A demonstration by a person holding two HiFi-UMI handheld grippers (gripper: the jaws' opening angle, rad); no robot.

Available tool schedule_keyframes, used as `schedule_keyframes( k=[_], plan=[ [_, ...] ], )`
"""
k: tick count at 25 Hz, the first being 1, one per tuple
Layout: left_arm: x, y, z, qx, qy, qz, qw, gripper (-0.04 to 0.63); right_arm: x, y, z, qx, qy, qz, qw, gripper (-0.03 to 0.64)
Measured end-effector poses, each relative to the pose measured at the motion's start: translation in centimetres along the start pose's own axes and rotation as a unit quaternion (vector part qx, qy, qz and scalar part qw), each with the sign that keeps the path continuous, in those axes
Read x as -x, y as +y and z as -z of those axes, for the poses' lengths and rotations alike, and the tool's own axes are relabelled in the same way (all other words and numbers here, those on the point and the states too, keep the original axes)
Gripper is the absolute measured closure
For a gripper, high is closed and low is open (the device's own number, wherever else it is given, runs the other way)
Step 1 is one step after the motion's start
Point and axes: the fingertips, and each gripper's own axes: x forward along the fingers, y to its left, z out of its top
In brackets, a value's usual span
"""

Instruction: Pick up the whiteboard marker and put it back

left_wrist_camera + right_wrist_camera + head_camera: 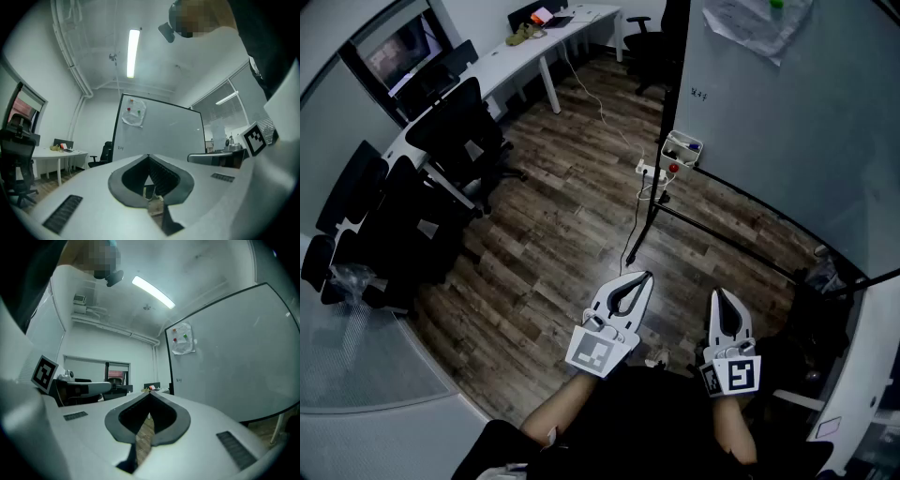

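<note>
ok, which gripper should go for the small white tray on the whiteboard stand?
Left, narrowly. The left gripper has its tips further forward, angled toward the small white tray on the black whiteboard stand; the right gripper sits further back. Both are shut and empty, so either must open first.

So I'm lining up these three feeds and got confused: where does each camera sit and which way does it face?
Head view: on the person's head, facing steeply down at the floor; shows left gripper, right gripper and forearms.
Left gripper view: on that gripper, looking along its shut jaws, tilted up at the whiteboard.
Right gripper view: likewise, along its own shut jaws.
Both gripper views share the whiteboard.
</note>
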Motion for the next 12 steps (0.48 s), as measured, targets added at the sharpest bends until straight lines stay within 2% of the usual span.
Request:
schedule_keyframes(
  k=[3,8,12],
  plan=[
    [0.6,0.1,0.2,0.001,0.003,-0.002,1.0,0.588,0.1,0.1,0.7,0.007,0.028,0.012,1.0,0.603],
    [1.2,0.8,0.1,0.006,0.003,-0.002,1.0,0.588,-0.4,1.3,0.3,0.008,0.005,0.0,1.0,0.603],
    [1.7,1.5,-0.1,0.003,-0.002,-0.001,1.0,0.588,-0.5,1.8,0.9,0.007,0.023,0.011,1.0,0.603]
  ],
)
